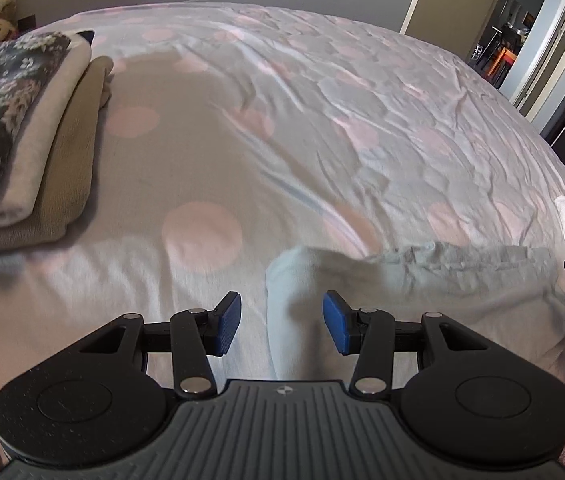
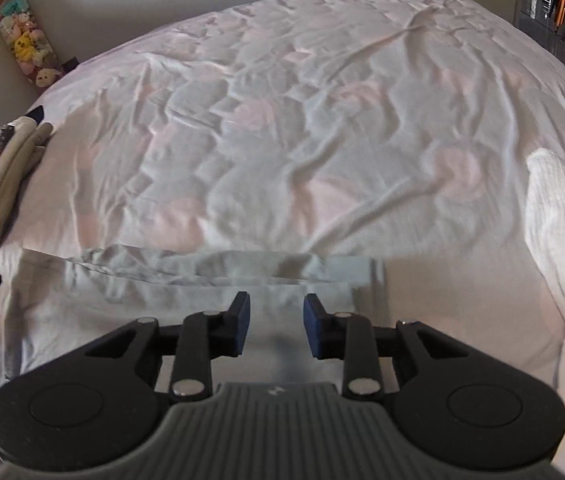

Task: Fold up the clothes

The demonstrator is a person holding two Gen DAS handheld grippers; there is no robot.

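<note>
Bed [image 1: 322,92] with a spotted cover carries everything; no worktop here.

Task's thing: a pale grey garment [image 1: 442,292], lying flat at the near edge of the bed, just below both grippers. Its long axis runs side to side across both wrist views. A gathered, crinkled band, probably a waistband or hem, marks its far edge [image 2: 202,264].

Left gripper [image 1: 282,322]: fingers apart, nothing between the blue pads. It hangs over the garment's left end; the cloth's left border passes under the gap, so most of the garment lies to the right of these fingers.

Right gripper [image 2: 276,326]: fingers apart, narrower gap than the left, nothing clamped. It sits above the garment's right part, with the cloth's right edge just to the right of the fingers. Whether the pads brush the cloth I cannot tell.

Relation that matters: each gripper is over its own end of the long axis, neither clearly nearer. Judgement: a further fold would call for both hands to come down on the near or far edge together and carry it across the short axis.

Elsewhere: folded stack [image 1: 22,128] at left, well apart; white crumpled cloth [image 2: 562,216] at right, near the garment's end.
</note>
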